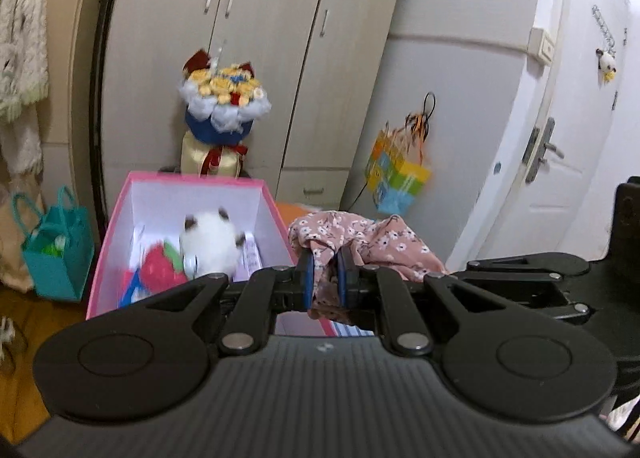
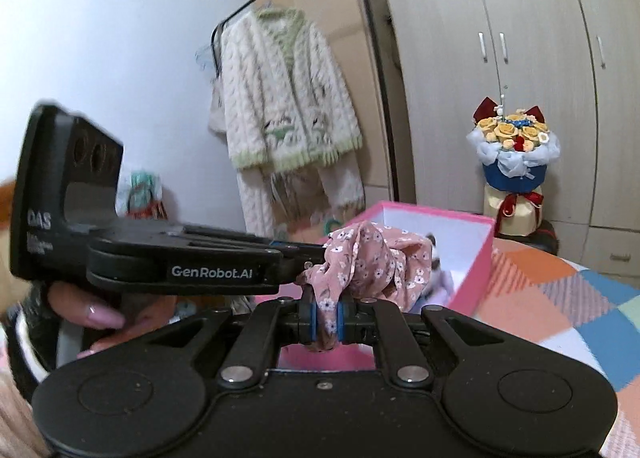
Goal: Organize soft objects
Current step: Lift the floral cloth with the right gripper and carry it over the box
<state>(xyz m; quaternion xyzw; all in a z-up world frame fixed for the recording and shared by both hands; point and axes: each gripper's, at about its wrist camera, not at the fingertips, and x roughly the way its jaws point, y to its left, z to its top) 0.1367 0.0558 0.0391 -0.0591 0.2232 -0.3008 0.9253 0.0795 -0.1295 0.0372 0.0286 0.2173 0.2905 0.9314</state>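
Observation:
A pink floral cloth [image 1: 368, 242] is bunched up and held by both grippers just right of an open pink box [image 1: 120, 218]. My left gripper [image 1: 326, 278] is shut on one fold of it. My right gripper [image 2: 328, 314] is shut on another fold of the cloth [image 2: 372, 258], with the left gripper [image 2: 316, 250] coming in from the left just above it. Inside the box lie a white plush toy [image 1: 212, 242] and a red strawberry plush [image 1: 162, 270]. The box [image 2: 472, 266] stands on a bed behind the cloth.
A patchwork bedspread [image 2: 560, 298] covers the bed. A flower bouquet [image 1: 222, 106] stands behind the box before the wardrobe [image 1: 248, 58]. A teal bag [image 1: 60, 254] sits on the floor at left. A colourful paper bag [image 1: 396, 174] hangs on the wall. A knitted cardigan [image 2: 280, 98] hangs on a rack.

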